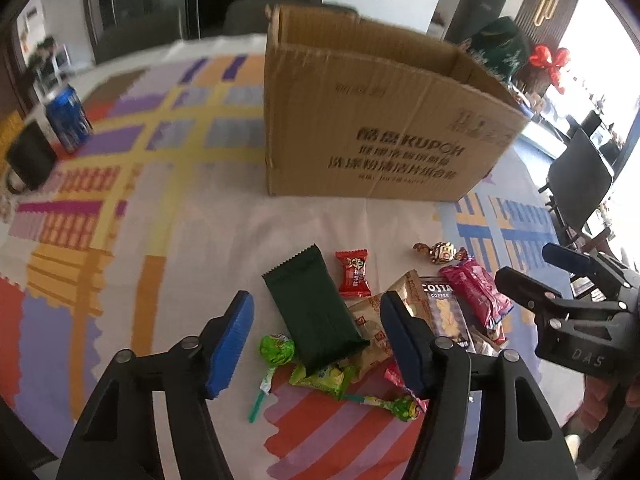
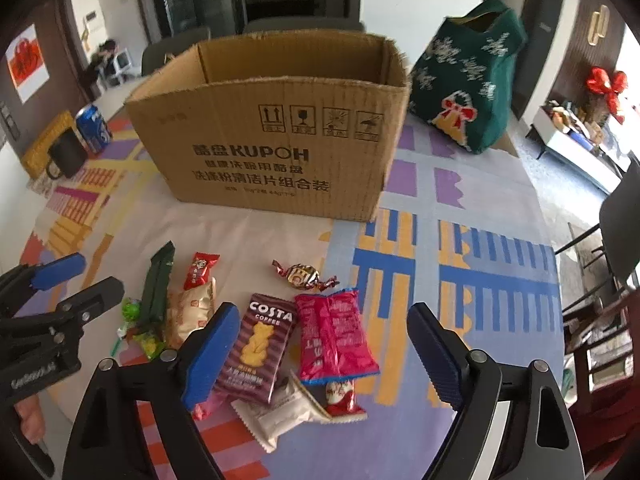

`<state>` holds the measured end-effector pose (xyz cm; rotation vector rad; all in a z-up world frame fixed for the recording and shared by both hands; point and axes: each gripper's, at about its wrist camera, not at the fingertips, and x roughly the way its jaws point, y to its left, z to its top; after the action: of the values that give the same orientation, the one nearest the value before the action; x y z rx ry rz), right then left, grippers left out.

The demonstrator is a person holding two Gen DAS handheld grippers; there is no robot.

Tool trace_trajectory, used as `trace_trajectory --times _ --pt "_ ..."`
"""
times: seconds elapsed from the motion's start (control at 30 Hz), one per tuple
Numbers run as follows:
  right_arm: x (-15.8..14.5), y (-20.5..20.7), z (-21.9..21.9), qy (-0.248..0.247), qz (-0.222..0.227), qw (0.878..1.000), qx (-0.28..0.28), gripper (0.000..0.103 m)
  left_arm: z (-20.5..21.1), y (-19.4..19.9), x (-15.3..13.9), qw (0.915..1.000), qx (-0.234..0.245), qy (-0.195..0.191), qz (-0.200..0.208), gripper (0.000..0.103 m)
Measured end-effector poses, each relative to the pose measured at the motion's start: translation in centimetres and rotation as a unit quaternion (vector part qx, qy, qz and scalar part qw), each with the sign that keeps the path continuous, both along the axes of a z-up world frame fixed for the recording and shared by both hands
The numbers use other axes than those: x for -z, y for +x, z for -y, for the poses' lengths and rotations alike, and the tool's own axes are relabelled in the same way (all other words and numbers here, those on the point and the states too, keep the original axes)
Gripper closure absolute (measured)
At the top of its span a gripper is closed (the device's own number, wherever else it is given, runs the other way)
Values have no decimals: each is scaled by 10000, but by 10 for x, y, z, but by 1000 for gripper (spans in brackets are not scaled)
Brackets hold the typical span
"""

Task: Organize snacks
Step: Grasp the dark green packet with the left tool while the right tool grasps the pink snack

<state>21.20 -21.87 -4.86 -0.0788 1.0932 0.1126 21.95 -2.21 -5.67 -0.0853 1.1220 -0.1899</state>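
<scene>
Hovering w/ jaws spread: left gripper (image 1: 316,340) over dark green foil snack packet (image 1: 318,308), right gripper (image 2: 320,354) over purple Costa biscuit box (image 2: 258,348). Open brown cardboard box (image 2: 276,136) at 12 o'clock; snacks on patterned tablecloth (image 2: 460,260).

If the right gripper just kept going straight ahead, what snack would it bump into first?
Probably the pink snack packet. It lies between the open fingers of the right gripper, with the purple Costa cookie box just beside it. Depth is hard to judge.
</scene>
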Motion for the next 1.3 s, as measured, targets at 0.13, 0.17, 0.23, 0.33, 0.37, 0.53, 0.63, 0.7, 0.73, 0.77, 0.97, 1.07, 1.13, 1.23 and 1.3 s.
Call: trace_trajectory --times 0.13,0.17,0.23,0.33,0.37,0.53,0.63,0.7,0.73,0.77,0.97,1.07,1.13,1.23,1.3 --pt "7 19 -4 -95 -418 9990 -133 21 -2 21 12 9985 -55 -189 -506 46" --pt "8 22 -4 -98 -488 9986 -152 21 -2 24 14 9981 -42 -205 -578 46" --pt "12 29 -4 -143 -649 9976 -171 23 0 33 21 9965 19 -184 -813 47" --pt "22 37 -1 -150 -965 9951 -126 26 2 44 33 9928 51 -215 -1180 48" --pt "26 39 1 -149 -1077 9940 -94 27 3 47 37 9913 35 -212 -1296 48" --pt "37 44 5 -239 -1318 9910 17 30 4 54 48 9874 -37 -229 -1568 49" --pt "41 45 8 -252 -1383 9901 50 30 2 57 53 9859 -128 -169 -1661 49" --pt "45 46 8 -282 -1429 9893 86 30 0 58 54 9847 -135 -193 -1725 49" --pt "46 46 9 -259 -1461 9889 101 30 0 58 55 9845 -141 -158 -1740 49" --pt "48 46 8 -238 -1491 9885 87 30 -1 59 55 9845 -163 -109 -1742 49" --pt "56 48 4 -218 -1589 9870 113 32 -7 62 61 9822 -234 -60 -1861 49" --pt "61 50 6 -189 -1685 9854 144 34 -3 61 67 9799 -282 -74 -1972 49" --pt "64 52 7 -158 -1729 9847 152 35 1 62 71 9792 -303 -52 -2005 49" --pt "71 59 12 -122 -1781 9838 144 35 1 62 72 9795 -298 -22 -1990 49" --pt "78 60 15 -117 -1804 9834 147 35 2 63 72 9797 -306 -11 -1980 49"
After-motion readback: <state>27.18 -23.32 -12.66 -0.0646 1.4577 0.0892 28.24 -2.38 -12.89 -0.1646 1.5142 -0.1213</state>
